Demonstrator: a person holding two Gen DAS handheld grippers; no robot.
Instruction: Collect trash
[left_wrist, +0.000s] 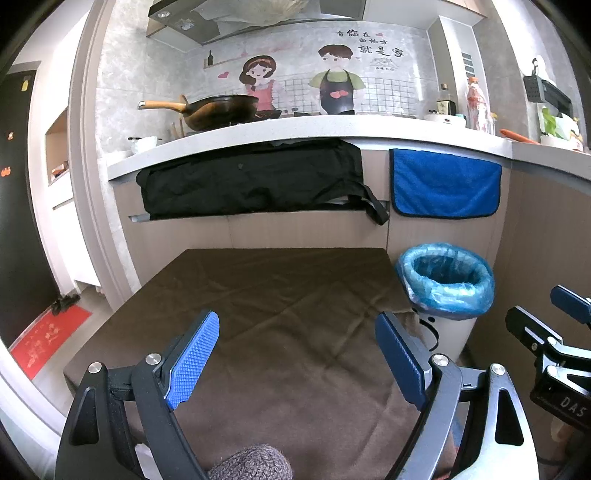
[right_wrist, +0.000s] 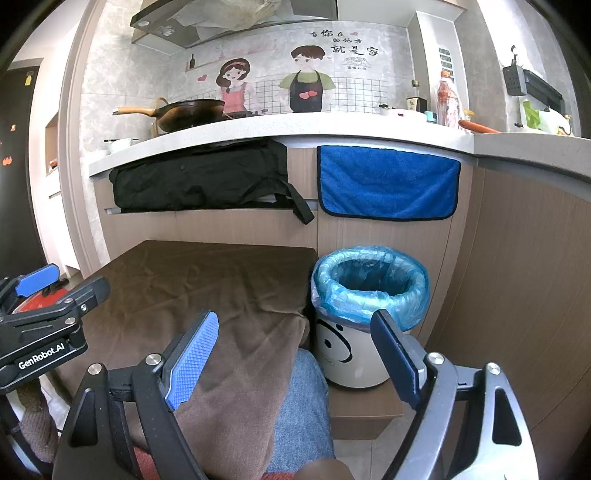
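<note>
A white trash bin (left_wrist: 448, 332) with a smiley face and a blue plastic liner stands on the floor to the right of a low table under a brown cloth (left_wrist: 266, 295). It also shows in the right wrist view (right_wrist: 351, 354). My left gripper (left_wrist: 299, 354) is open and empty above the cloth. My right gripper (right_wrist: 295, 354) is open and empty, hovering by the table's right edge, just left of and in front of the bin. I see no loose trash on the cloth (right_wrist: 207, 280).
A kitchen counter (left_wrist: 332, 129) runs behind, with a wok (left_wrist: 218, 110) and bottles on it. A black apron (left_wrist: 251, 181) and a blue towel (left_wrist: 443, 184) hang from its front. A red mat (left_wrist: 48, 339) lies on the floor at left.
</note>
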